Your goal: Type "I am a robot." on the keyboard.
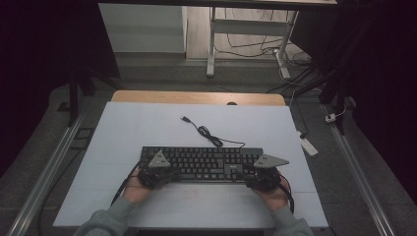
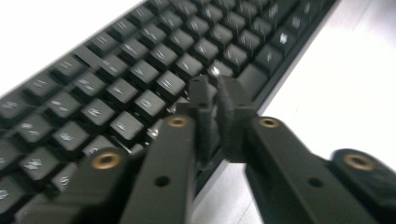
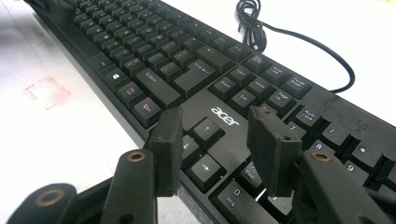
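Observation:
A black Acer keyboard [image 1: 201, 162] lies across the white tabletop [image 1: 147, 128], with its cable [image 1: 206, 132] coiled behind it and ending in a loose USB plug [image 1: 185, 118]. My left gripper [image 1: 164, 174] sits at the keyboard's left front corner. In the left gripper view it [image 2: 212, 88] is shut, tips pressed together just over the bottom key row [image 2: 140, 70], with nothing seen between them. My right gripper [image 1: 255, 177] is at the right front part. It [image 3: 215, 135] stands open above the arrow keys [image 3: 205, 128], beside the logo; the cable [image 3: 261, 23] lies beyond.
A faint red square mark [image 3: 46, 92] is on the table in front of the keyboard. A wooden strip [image 1: 196, 97] borders the far table edge. Beyond are white desk legs [image 1: 211, 44] and floor cables. A white power strip [image 1: 309, 145] lies on the floor at right.

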### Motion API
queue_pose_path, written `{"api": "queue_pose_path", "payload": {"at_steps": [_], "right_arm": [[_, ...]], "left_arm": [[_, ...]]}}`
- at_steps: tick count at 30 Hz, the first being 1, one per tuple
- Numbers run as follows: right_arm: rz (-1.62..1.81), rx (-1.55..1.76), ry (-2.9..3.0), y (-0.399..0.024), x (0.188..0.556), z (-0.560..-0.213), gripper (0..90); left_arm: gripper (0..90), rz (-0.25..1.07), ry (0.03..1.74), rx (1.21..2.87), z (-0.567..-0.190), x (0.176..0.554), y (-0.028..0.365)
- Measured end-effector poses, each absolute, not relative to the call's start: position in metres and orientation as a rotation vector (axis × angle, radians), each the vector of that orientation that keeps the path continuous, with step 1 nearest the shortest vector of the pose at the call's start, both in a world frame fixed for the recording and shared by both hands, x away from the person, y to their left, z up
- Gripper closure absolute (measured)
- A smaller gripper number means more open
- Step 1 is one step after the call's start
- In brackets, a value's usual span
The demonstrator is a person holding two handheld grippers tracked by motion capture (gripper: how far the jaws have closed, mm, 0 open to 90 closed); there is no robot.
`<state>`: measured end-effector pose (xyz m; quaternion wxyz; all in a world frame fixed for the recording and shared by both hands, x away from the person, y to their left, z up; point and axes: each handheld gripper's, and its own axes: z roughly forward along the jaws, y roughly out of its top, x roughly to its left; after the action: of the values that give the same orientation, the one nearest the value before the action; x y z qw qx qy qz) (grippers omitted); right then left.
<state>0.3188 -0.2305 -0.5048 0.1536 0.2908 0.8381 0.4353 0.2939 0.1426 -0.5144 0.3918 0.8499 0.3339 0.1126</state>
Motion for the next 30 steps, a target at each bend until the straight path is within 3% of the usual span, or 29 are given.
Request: {"api": "queue_pose_path", "payload": {"at_steps": [1, 10, 30], "right_arm": [[1.248, 0.834, 2.403, -0.230, 0.319, -0.505, 55.7], [1.253, 0.836, 2.398, -0.231, 0.319, -0.504, 53.7], [1.249, 0.829, 2.399, -0.231, 0.319, -0.504, 53.5]], "left_arm": [[81.1, 0.292, 0.854, 2.139, -0.512, 0.293, 0.145], [46.3, 0.312, 0.953, 2.048, -0.501, 0.293, 0.167], [28.8, 0.303, 1.079, 1.991, -0.492, 0.298, 0.200]]}}
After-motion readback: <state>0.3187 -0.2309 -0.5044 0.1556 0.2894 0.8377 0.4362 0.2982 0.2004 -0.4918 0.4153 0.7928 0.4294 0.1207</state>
